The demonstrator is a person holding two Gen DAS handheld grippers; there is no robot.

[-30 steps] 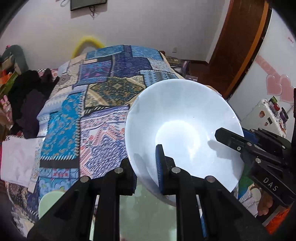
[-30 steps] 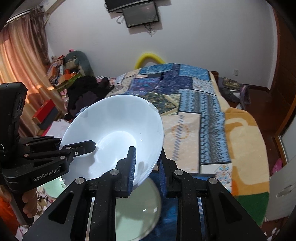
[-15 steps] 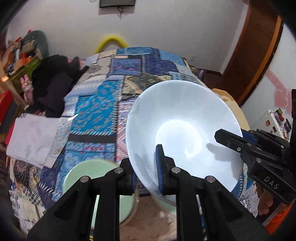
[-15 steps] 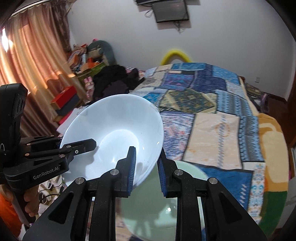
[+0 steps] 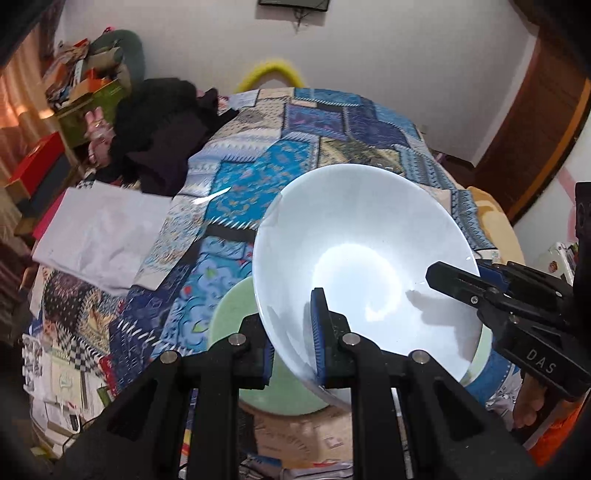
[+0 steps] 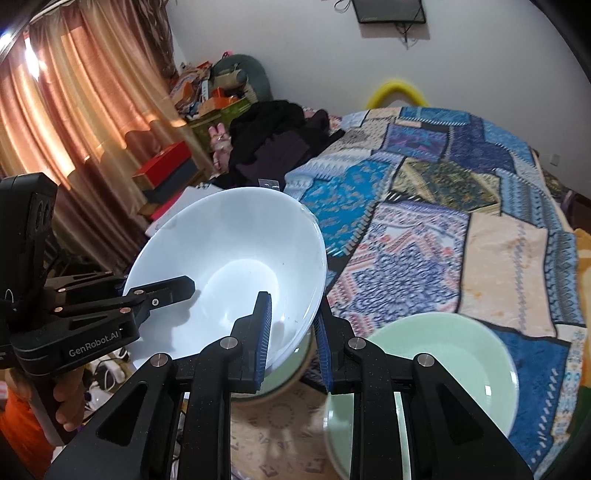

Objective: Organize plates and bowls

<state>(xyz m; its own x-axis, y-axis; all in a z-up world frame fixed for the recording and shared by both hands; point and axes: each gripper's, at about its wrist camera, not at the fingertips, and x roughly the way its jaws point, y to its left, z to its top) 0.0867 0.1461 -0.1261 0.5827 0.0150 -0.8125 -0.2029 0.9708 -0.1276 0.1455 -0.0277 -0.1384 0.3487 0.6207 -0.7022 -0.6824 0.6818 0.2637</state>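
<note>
"DAS" stands on the right claw (image 5: 480, 284); "GenRobot.AI" stands on the left claw (image 6: 155, 291).

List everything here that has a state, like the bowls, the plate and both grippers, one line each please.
White bowl: off the bed, tilted, empty, held at its rim from two sides.
Left gripper: shut on the white bowl's rim.
Right gripper: shut on the white bowl's opposite rim.
Pale green plate: lying flat, empty.
Second pale green dish: under the white bowl, mostly hidden.
Wall screen: off, dark.
</note>
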